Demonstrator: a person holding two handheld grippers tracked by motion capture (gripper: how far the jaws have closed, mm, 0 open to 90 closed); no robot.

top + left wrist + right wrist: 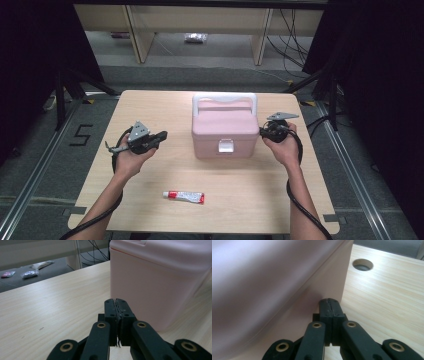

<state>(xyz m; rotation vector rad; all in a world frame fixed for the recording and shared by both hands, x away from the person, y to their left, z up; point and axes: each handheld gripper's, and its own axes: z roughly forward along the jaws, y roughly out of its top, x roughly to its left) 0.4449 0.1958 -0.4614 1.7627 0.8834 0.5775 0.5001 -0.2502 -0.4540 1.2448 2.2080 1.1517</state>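
Tongs, left (162, 135) and right (262, 132), both closed and empty, flank pink box (224, 127); contents hidden.

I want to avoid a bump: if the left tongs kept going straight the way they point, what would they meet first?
Most likely the pink box: the shut left tongs aim at its side wall, a short gap away.

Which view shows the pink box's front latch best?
The high view: the pink box sits whole, white latch facing the camera. The left gripper view shows a plain side wall; the right gripper view shows a blurred wall, no latch.
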